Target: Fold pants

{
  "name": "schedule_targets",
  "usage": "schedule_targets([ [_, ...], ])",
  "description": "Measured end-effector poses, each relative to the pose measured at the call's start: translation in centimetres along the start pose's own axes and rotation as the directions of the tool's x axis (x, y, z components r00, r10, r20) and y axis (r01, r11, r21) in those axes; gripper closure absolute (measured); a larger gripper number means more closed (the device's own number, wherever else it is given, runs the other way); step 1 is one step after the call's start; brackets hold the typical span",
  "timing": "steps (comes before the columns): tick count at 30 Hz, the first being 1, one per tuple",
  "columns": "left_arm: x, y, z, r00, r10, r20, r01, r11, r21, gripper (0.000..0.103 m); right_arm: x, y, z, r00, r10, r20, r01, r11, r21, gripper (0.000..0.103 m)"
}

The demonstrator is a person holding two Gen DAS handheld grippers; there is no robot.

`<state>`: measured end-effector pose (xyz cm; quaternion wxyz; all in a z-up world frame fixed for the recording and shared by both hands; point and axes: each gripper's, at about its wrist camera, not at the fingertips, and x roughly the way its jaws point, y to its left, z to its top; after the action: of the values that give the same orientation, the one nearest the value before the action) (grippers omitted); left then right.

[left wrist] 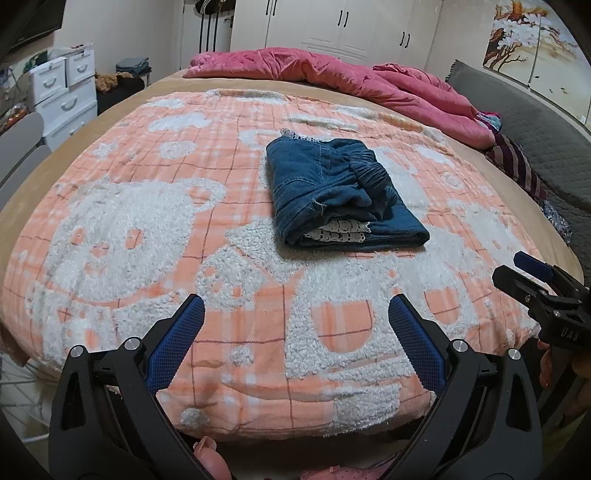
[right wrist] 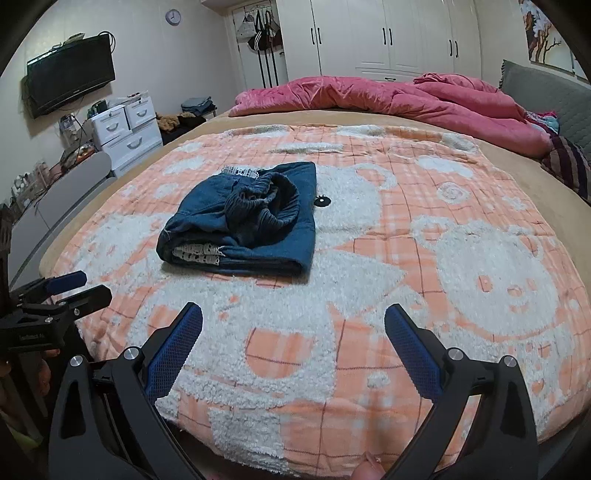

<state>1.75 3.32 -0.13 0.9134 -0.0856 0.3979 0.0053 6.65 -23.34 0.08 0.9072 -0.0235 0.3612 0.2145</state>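
Both grippers, left gripper (left wrist: 295, 343) and right gripper (right wrist: 293, 347), hang wide open and empty over the near blanket (left wrist: 258, 350). Beyond, well apart, pants (left wrist: 340, 192) lie folded mid-bed. Folding looks finished; next probably only tidying.

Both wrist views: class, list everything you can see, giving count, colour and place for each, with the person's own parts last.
pants: one, blue denim with white lace trim, folded on the blanket's middle
blanket: one, orange check with white bears, covering the bed
quilt: one, pink, bunched at the bed's far edge
drawer units: white, stacked left of the bed
television: one, black, on the left wall
clock: one, round, high on the wall
wardrobe: white, far wall
left tool: one, black with blue pads, open, empty
right tool: one, same colours, open, empty
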Motion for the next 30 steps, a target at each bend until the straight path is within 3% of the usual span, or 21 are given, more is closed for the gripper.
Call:
schedule_targets([
  [30,0.24,-0.50,-0.54,1.000,0.008,0.000,-0.008,1.000,0.014,0.009,0.62,0.22,-0.83,1.000,-0.015,-0.016,0.015,1.000,0.010,0.004],
])
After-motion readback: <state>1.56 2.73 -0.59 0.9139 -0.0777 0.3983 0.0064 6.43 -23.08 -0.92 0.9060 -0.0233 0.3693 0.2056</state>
